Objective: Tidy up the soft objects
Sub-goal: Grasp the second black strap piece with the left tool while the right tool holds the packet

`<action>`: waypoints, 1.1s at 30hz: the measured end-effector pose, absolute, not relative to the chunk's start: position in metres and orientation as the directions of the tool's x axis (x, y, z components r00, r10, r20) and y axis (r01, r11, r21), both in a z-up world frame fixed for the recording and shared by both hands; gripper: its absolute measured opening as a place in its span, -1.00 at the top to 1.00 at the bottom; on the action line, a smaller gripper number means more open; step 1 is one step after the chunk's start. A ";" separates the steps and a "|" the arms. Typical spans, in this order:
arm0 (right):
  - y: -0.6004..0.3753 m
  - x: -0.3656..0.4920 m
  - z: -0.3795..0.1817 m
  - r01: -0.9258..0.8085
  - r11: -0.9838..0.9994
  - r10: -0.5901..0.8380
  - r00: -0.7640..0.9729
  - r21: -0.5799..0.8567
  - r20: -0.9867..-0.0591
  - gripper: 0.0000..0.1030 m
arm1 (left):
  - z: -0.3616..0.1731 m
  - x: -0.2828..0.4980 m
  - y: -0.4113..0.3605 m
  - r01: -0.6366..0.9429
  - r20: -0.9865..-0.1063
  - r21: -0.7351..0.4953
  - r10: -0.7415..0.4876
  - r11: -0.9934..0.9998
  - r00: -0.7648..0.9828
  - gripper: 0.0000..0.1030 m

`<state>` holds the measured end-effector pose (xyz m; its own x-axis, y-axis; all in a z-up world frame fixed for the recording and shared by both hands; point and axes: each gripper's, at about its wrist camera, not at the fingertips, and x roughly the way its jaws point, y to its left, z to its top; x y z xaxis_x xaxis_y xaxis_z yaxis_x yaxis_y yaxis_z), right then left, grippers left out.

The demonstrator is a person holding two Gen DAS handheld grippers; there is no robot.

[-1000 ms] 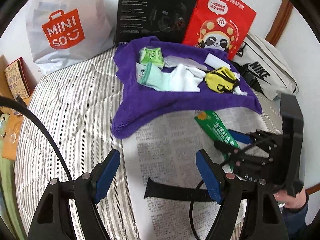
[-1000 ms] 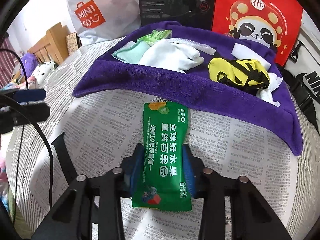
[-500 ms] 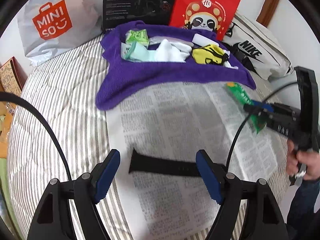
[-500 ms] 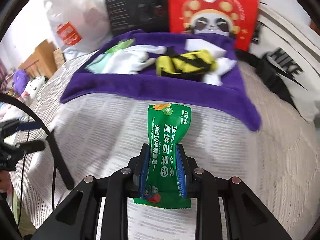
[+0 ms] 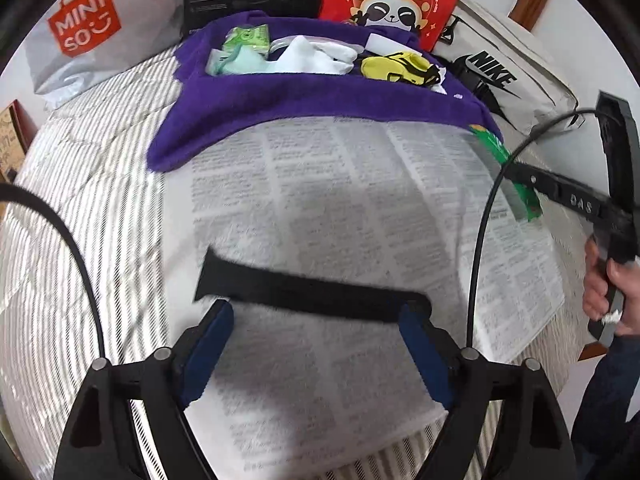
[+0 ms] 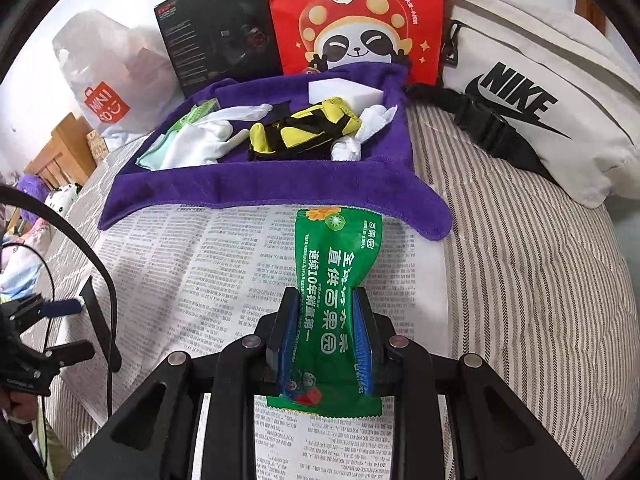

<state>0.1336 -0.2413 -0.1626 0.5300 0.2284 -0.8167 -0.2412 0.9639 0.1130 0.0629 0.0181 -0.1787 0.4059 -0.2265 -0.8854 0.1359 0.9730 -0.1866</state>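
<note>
Green wet-wipe pack pinched mid-body by right gripper, lifted off newspaper, now lower centre of frame, nearer purple towel. Left gripper just opened wider, empty, w/ black strap ahead. Prob. next: pack onto towel.

A sheet of newspaper lies spread over a striped bed. At the head of the bed a white Miniso shopping bag stands at the left, a black Hecate box stands upright beside it, and a red bag printed with a panda leans next to the box. A white Nike bag with a black buckled strap lies at the right. Wooden furniture shows beyond the left edge.
</note>
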 end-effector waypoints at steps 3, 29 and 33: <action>-0.244 0.130 -0.162 -0.240 0.963 0.234 0.533 0.121 -0.813 0.48 | -0.180 0.079 0.012 0.135 -0.888 -0.173 -0.213 0.976 0.407 -0.72; -0.243 0.127 -0.173 -0.244 0.960 0.249 0.505 0.140 -0.826 0.48 | -0.179 0.078 -0.010 0.112 -0.851 0.001 -0.059 0.994 0.523 0.57; -0.241 0.126 -0.170 -0.249 0.958 0.251 0.508 0.139 -0.824 0.48 | -0.179 0.072 -0.012 0.117 -0.864 0.004 -0.055 0.993 0.500 0.38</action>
<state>0.1257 -0.2415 -0.1704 0.5082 0.2513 -0.8237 -0.2494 0.9584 0.1385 0.0723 -0.0119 -0.1787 0.4999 -0.0550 -0.8643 0.1168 0.9931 0.0043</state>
